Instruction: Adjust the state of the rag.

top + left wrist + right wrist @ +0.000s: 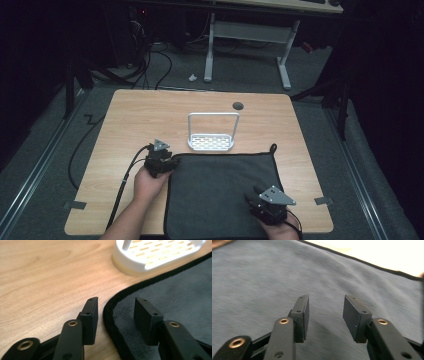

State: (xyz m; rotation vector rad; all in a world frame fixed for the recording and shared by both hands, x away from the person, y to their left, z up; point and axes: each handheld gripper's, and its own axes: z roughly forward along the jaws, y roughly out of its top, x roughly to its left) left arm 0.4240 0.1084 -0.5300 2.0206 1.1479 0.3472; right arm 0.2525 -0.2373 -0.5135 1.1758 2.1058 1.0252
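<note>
- The dark grey cloth mat [220, 197] lies spread flat on the near half of the wooden table [140, 115], its near edge reaching the table's front and its far edge just short of the white perforated rack [211, 142]
- It looks like a soft, napped fabric with a black bound hem [110, 315] and a small hanging loop [273, 148] at the far right corner; I judge it light, limp and not at all fragile
- A limp cloth will sag and fold on itself when lifted, so it wants two holds well apart, not one
- The hem is the best place to pinch: thicker and firmer than the pile, and less likely to slide out of flat pads
- The left gripper [116, 312] sits at the mat's far left corner, jaws parted and straddling the hem, one jaw over bare wood and the other over the cloth, nothing pinched
- The right gripper [325, 315] hovers over the mat's near right part, jaws likewise apart with cloth below them and nothing held
- The nap may drag on the table, so a corner should peel up rather than slide
- The rack stands close to the far edge and looks light; a flicked cloth could nudge it
</note>
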